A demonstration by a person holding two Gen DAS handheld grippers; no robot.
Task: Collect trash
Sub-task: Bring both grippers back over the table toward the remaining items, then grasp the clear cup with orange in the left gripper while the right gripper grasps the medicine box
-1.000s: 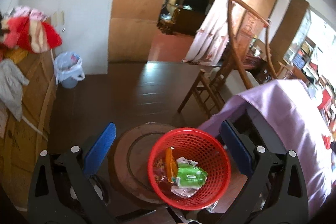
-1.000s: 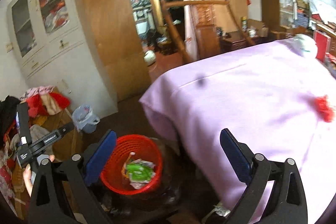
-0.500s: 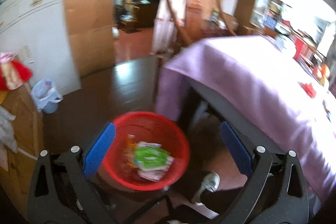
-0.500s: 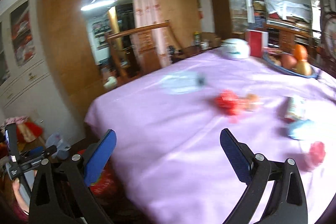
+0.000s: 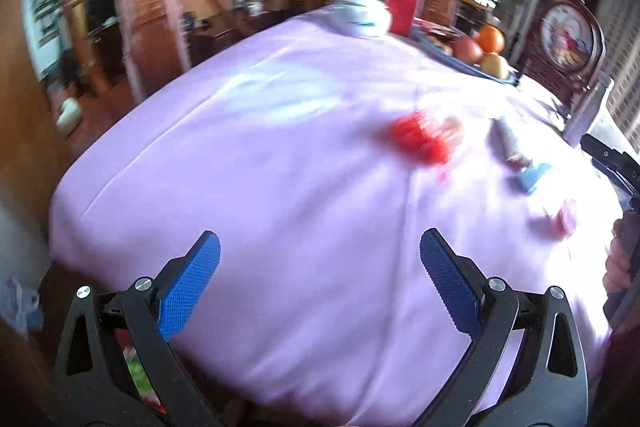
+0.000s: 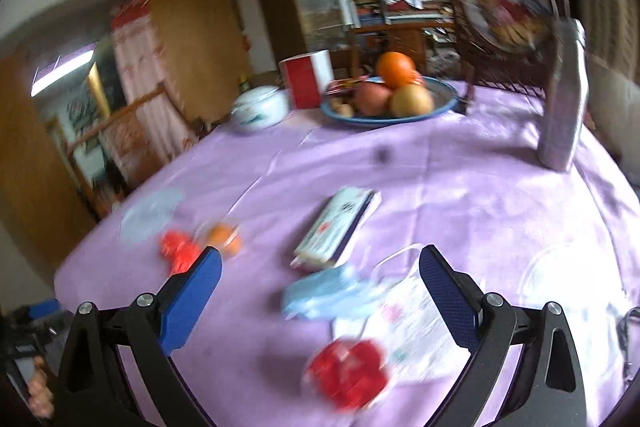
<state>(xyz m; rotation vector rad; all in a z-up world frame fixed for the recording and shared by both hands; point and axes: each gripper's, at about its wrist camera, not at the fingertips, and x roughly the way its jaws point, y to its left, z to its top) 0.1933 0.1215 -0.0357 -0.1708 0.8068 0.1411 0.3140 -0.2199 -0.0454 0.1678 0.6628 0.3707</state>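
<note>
Hovering over the purple tablecloth (image 6: 460,187), both grippers' fingers (image 5: 192,287) (image 6: 192,299) spread wide, holding nothing.

red wrapper (image 6: 347,373): motion-blurred | red basket (image 5: 140,383): mostly hidden behind tool

a fruit bowl (image 6: 440,103), white lidded pot (image 6: 260,109) and red box (image 6: 306,81) on the purple tablecloth (image 6: 460,179).

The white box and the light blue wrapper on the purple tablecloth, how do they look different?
The white box is a flat, stiff rectangle with printed faces; the light blue wrapper is crumpled and shapeless. The box lies farther from the right gripper, the wrapper between its open jaws. Both rest on the purple tablecloth.
</note>
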